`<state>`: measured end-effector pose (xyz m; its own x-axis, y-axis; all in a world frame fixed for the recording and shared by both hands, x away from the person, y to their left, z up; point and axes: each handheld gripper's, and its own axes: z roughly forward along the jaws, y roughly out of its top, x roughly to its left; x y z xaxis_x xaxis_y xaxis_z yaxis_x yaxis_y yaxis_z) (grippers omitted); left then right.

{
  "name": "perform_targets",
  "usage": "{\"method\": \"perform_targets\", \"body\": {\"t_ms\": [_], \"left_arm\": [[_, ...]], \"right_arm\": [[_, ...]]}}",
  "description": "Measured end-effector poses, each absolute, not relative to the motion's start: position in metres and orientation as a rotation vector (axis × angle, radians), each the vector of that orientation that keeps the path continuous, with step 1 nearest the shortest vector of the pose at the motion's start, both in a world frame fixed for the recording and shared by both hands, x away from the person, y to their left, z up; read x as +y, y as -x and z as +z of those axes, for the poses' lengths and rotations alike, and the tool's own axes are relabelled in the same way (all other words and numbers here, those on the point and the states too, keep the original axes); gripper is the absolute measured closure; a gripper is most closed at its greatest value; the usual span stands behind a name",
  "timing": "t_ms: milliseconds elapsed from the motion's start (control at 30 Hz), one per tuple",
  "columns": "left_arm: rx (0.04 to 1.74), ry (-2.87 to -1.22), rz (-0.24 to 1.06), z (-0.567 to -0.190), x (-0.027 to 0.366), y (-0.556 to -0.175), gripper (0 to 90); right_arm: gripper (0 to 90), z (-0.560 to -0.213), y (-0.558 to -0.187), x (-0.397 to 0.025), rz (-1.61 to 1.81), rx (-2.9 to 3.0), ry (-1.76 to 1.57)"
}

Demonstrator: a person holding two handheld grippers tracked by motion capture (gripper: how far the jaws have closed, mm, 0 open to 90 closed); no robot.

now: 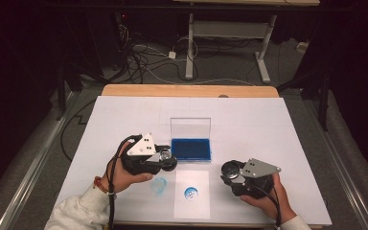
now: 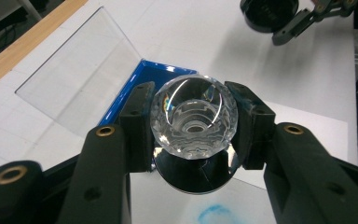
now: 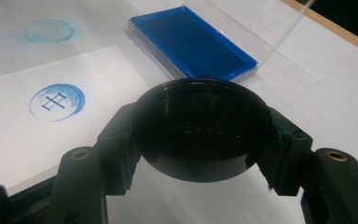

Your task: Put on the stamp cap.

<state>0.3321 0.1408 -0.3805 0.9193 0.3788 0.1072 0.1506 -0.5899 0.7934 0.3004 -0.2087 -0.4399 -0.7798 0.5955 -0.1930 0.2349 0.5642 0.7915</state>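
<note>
My left gripper point(image 1: 168, 160) point(image 2: 194, 128) is shut on a round stamp point(image 1: 166, 157) point(image 2: 194, 116) with a clear faceted handle and a black base, held just left of the blue ink pad point(image 1: 191, 149) point(image 2: 142, 77). The pad's clear lid point(image 1: 190, 128) point(image 2: 81, 70) stands open behind it. My right gripper point(image 1: 231, 172) point(image 3: 200, 135) is shut on a round black cap point(image 1: 230, 171) point(image 3: 200, 130), right of a white paper sheet point(image 1: 192, 206) point(image 3: 23, 135). The sheet bears a blue round stamp mark point(image 1: 190, 192) point(image 3: 57, 101).
A faint blue ring smear point(image 1: 159, 185) point(image 3: 49, 30) marks the white table cover point(image 1: 268, 129) left of the sheet. The wooden table edge point(image 1: 187, 90) runs along the back. Cables and a desk frame point(image 1: 189, 43) lie on the floor beyond.
</note>
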Motion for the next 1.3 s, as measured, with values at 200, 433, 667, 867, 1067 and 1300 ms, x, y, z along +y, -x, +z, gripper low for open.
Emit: {"method": "perform_targets", "body": {"t_ms": [200, 433, 667, 867, 1067, 1300], "left_arm": [[0.362, -2.182, 0.311, -0.377, 0.136, -0.335, 54.6], [0.333, -2.167, 0.277, -0.377, 0.124, -0.339, 54.6], [0.317, -2.158, 0.270, -0.375, 0.119, -0.341, 54.6], [0.308, -2.135, 0.261, -0.371, 0.115, -0.343, 54.6], [0.306, -2.111, 0.255, -0.369, 0.113, -0.343, 54.6], [0.296, -2.118, 0.261, -0.370, 0.106, -0.344, 54.6]], "right_arm": [[39.0, -0.441, -0.304, -0.192, 1.103, 2.390, -0.637], [39.1, -0.440, -0.313, -0.170, 1.114, 2.423, -0.608], [39.1, -0.438, -0.322, -0.143, 1.131, 2.454, -0.600], [39.1, -0.442, -0.326, -0.123, 1.140, 2.476, -0.590], [39.1, -0.442, -0.330, -0.114, 1.204, 2.459, -0.612], [39.1, -0.438, -0.328, -0.108, 1.238, 2.440, -0.602]]}}
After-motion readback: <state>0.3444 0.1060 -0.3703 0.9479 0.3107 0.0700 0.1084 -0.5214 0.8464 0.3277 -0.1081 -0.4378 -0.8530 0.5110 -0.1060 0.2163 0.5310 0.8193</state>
